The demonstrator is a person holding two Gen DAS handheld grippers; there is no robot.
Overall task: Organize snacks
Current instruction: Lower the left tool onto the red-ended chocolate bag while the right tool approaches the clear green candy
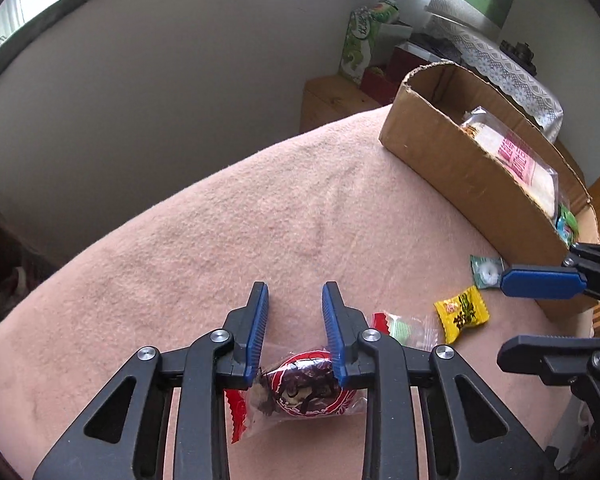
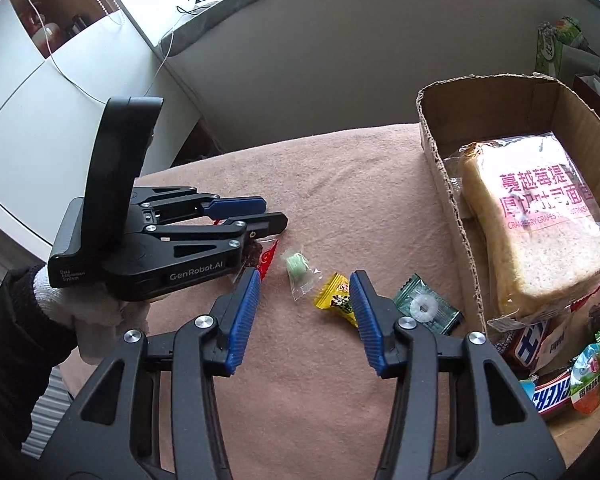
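Note:
My left gripper [image 1: 295, 296] is open, its jaws astride a red-and-brown wrapped snack [image 1: 304, 388] that lies on the pink cloth near the fingers' base. In the right wrist view the left gripper [image 2: 274, 214] rests low over that snack [image 2: 260, 258]. My right gripper [image 2: 304, 284] is open and empty above a yellow candy [image 2: 334, 298]. A clear-wrapped green candy [image 2: 298, 268] and a green mint packet [image 2: 426, 308] lie beside it. The cardboard box [image 2: 452, 200] at the right holds a bread bag [image 2: 540, 220] and several snacks.
The pink cloth [image 1: 240, 220] covers the table; its far edge drops off to a grey wall. The box wall [image 1: 460, 172] stands along the right side. Shelves and green packages [image 1: 360, 40] are behind the table. A gloved hand [image 2: 96, 308] holds the left gripper.

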